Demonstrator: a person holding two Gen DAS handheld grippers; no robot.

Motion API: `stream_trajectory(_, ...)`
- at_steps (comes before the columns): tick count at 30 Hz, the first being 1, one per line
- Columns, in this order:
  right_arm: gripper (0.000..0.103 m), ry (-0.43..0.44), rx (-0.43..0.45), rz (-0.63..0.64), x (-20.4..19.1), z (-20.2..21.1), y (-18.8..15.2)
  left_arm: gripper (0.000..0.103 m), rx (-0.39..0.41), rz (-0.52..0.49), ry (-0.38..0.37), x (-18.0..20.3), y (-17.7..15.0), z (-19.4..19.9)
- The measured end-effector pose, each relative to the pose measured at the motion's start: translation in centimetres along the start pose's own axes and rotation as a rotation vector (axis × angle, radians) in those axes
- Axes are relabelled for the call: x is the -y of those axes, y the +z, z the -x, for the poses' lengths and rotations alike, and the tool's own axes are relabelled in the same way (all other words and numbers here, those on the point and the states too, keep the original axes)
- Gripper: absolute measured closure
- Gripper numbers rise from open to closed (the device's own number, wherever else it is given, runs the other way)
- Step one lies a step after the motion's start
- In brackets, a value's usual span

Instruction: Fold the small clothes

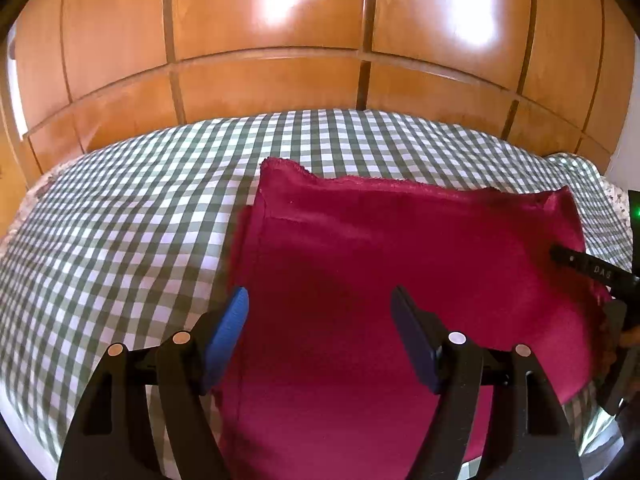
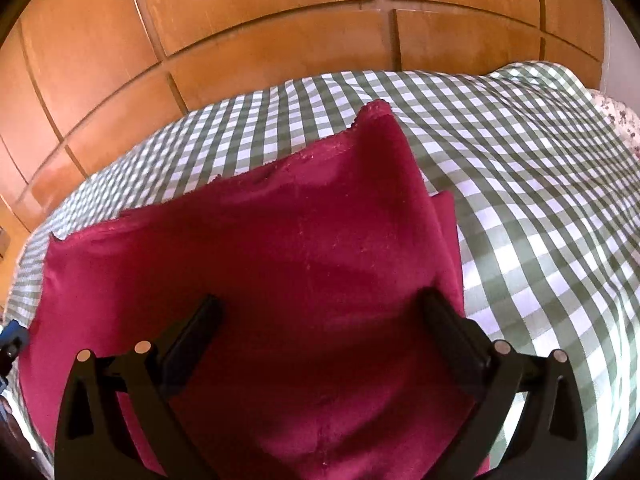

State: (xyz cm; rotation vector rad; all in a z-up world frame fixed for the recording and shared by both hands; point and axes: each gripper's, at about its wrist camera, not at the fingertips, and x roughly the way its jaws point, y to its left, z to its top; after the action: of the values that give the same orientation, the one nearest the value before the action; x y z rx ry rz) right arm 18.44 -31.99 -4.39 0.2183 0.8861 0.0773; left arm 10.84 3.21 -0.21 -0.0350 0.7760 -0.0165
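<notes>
Nearest, the left gripper [image 1: 320, 300] and right gripper [image 2: 320, 308] hover with fingers apart and empty over the red cloth [image 1: 400, 260], lying partly folded on the checked bedcover [image 1: 120, 220]; next probably means pinching its near corners for another fold

The left gripper [image 1: 319, 300] is hanging over a dark red cloth [image 1: 400, 264], its blue-padded fingers [image 1: 230, 328] standing wide apart. The cloth is lying on a green-and-white checked bedspread [image 1: 132, 216], its far edge frayed. At the cloth's right edge the right gripper [image 1: 588, 270] is reaching in. Behind, wooden wardrobe doors [image 1: 272, 44] are shining.
</notes>
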Motion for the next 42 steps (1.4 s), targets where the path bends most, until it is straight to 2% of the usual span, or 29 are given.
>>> stream_trajectory(5,0.002,-0.008,-0.006,0.003,0.1,0.0,-0.1,0.031,0.010,-0.009,-0.007,0.2,0.0,0.2)
stream_trajectory(8,0.002,-0.057,-0.058,0.043,-1.1,0.4,0.5,0.031,0.000,-0.011,-0.012,0.3,0.0,-0.1)
stream_trajectory(12,0.002,-0.030,-0.008,0.075,-2.9,2.0,2.0,0.031,-0.020,-0.009,-0.009,0.0,0.0,-0.8)
stream_trajectory(15,0.002,-0.044,-0.033,0.092,-3.0,0.7,3.1,0.031,-0.039,0.002,-0.006,-0.3,-0.2,-1.5)
stream_trajectory(18,0.002,-0.080,-0.104,0.055,-1.2,-2.7,3.3,0.030,-0.060,0.003,0.002,-0.7,-0.5,-2.4)
stream_trajectory(21,0.002,-0.073,-0.066,0.055,-0.7,-3.6,3.0,0.026,-0.087,0.018,-0.003,-1.1,-0.9,-3.5)
stream_trajectory(24,0.002,-0.072,-0.059,0.056,-0.6,-3.6,2.9,0.018,-0.098,0.036,0.004,-1.5,-1.3,-4.2)
stream_trajectory(26,0.002,-0.064,-0.054,0.053,-0.5,-3.6,2.8,0.017,-0.116,0.086,-0.019,-2.2,-1.4,-4.4)
stream_trajectory(28,0.002,-0.069,-0.054,0.056,-0.6,-3.5,2.8,0.017,-0.100,0.101,0.007,-2.5,-1.4,-3.7)
stream_trajectory(32,0.002,-0.064,-0.059,0.055,-0.8,-1.5,2.9,0.017,-0.042,0.095,0.064,-2.8,-1.8,-1.1)
stream_trajectory(37,0.002,-0.019,0.004,-0.054,2.1,3.3,1.5,0.017,-0.022,0.095,0.086,-3.2,-2.7,1.2)
stream_trajectory(42,0.002,0.061,-0.049,-0.121,4.6,5.4,-2.1,0.017,-0.011,0.061,0.079,-1.8,-3.4,3.0)
